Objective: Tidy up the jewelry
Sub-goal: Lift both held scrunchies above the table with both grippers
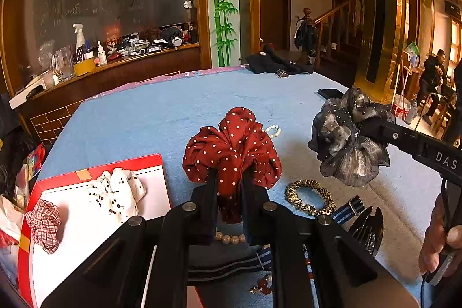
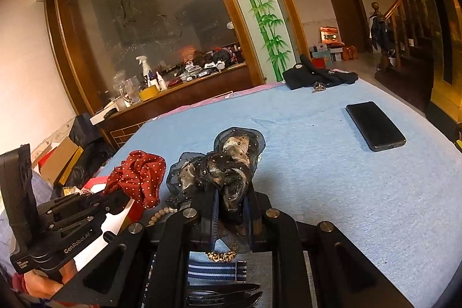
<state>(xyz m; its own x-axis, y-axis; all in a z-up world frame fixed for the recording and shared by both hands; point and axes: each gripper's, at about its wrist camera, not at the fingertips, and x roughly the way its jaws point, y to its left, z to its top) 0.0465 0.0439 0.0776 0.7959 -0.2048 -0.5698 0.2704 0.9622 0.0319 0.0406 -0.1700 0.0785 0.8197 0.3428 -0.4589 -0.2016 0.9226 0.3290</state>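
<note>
My left gripper [image 1: 229, 192] is squeezed tight on the red dotted scrunchie [image 1: 232, 147]. The cloth sticks up and puffs out past the tips of the jaws, up off the blue table cover [image 1: 161, 111]. My right gripper [image 2: 231, 207] is clamped on the gray see-through scrunchie [image 2: 222, 166] in the same way, with the frilly part fanning out ahead of the jaws.

I think both scrunchies are very light and soft. They will squash and flop, but they should not break. The gray one looks thin and lacy, so it could snag on the pads. A bunch of folded cloth right between the jaws looks like the best place to hold, and that is where I have them now.

The red box [image 1: 98, 166] sits to the left of my left jaws. A white scrunchie [image 1: 115, 192] and a checked scrunchie [image 1: 43, 224] already lie inside it. I guess the red one goes there next.

Just right of my left jaws lies a leopard scrunchie [image 1: 310, 197]. A white bead bracelet [image 1: 274, 131] peeks out beyond the red cloth. Some round beads [image 1: 229, 238] lie under the jaws. Beads are hard and can roll, so those need a slower pinch.
</note>
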